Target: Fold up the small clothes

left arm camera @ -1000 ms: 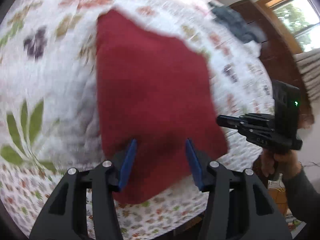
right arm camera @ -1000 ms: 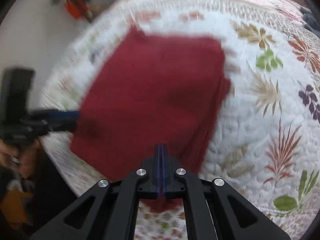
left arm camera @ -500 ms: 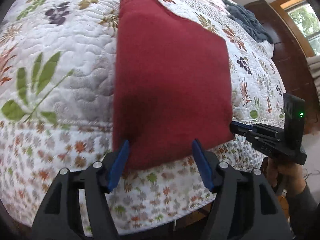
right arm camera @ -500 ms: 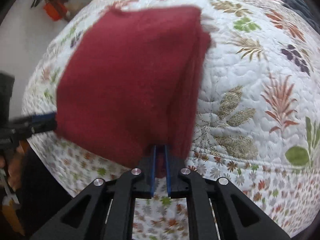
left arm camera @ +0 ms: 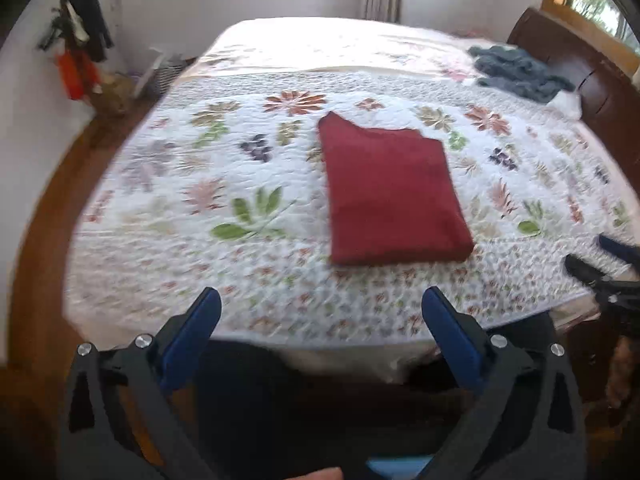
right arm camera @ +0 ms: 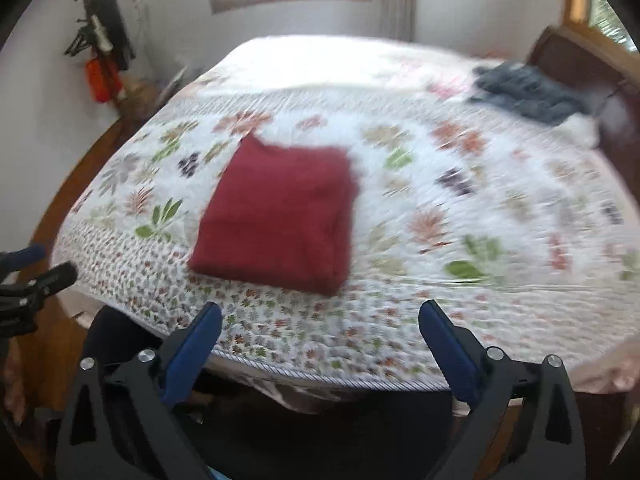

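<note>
Red garment (left arm camera: 394,196), folded into a flat rectangle, lies near the middle of the left wrist frame on the floral quilt (left arm camera: 248,168), close to the bed's near edge; in the right wrist view it sits left of centre (right arm camera: 278,212). Its far left corner rises to a small point, and what kind of garment it is cannot be made out from the fold. Along its right side in the right wrist view the layered edges show only as a soft smear.

Left gripper (left arm camera: 320,316) fills the bottom of its own frame with jaws spread wide and nothing between them, short of the bed edge and well apart from the cloth. Right gripper (right arm camera: 320,326) stands likewise at the bottom of its frame, jaws parted and empty, over the quilt's border. Each tool also appears in the other's view, cut off at the frame edge: the right one at the right edge of the left wrist frame, the left one at the left edge of the right wrist frame.

A blue-grey heap (left arm camera: 520,72) lies at the upper right beside the dark wooden headboard (left arm camera: 580,64); blur hides what it is. At the upper left, dark and orange things hang on the wall (right arm camera: 102,52), indistinct. The right half of the right wrist frame is streaked with blur.
</note>
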{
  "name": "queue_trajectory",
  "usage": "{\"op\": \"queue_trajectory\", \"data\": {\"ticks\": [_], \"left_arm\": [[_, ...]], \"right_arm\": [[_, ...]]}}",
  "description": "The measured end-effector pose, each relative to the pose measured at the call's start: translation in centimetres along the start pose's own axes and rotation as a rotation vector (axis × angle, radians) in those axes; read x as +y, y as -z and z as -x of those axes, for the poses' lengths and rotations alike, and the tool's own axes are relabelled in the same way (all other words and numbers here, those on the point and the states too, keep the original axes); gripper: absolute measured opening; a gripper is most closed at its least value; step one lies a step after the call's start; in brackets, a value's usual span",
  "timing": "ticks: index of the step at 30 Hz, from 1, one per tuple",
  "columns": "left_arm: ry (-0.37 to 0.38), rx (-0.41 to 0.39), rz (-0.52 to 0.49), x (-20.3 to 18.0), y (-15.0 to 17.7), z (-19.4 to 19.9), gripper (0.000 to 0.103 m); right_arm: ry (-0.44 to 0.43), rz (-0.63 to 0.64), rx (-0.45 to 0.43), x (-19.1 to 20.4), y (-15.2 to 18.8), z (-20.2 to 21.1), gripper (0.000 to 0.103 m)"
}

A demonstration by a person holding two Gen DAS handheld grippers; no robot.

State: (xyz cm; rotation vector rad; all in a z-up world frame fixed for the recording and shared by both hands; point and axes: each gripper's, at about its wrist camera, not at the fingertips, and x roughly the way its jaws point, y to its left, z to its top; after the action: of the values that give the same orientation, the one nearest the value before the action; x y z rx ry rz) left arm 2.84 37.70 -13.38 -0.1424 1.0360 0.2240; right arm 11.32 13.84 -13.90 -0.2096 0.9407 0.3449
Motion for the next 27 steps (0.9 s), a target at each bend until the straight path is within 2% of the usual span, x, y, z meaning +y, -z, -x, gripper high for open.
{"op": "queue_trajectory", "data": {"ticks": [2, 3, 5, 8, 12, 19, 27], "left_arm": [[0.023, -0.013, 0.002, 0.0, 0.1, 2.3, 0.1], [0.043, -0.029, 0.011, 0.1, 0.0, 3.8, 0.1], [0.049, -0.05, 0.02, 0.0, -0.2, 6.6, 0.1], [0.018, -0.1, 0.008, -0.6, -0.2, 10.3, 0.1], [0.021, -0.142, -0.009, -1.6, 0.6, 14.4, 0.1], [0.032, -0.155, -0.002, -1.9, 1.7, 16.4, 0.1], [0.033, -0.114, 0.003, -2.1, 1.5, 15.0, 0.1]], "right_arm": [[0.101, 0.01, -0.024, 0.8, -0.1, 2.7, 0.099], [0.123, 0.025, -0.028, 0.9, -0.3, 3.8, 0.099], [0.103, 0.054, -0.039, 1.4, -1.0, 6.9, 0.099], [0.06, 0.039, -0.064, 1.6, -1.9, 11.3, 0.099], [0.042, 0.006, -0.071, 1.9, -2.6, 15.2, 0.099], [0.052, -0.013, -0.104, 2.9, -1.5, 18.7, 0.099], [0.061, -0.012, -0.076, 3.2, -1.2, 18.1, 0.099]]}}
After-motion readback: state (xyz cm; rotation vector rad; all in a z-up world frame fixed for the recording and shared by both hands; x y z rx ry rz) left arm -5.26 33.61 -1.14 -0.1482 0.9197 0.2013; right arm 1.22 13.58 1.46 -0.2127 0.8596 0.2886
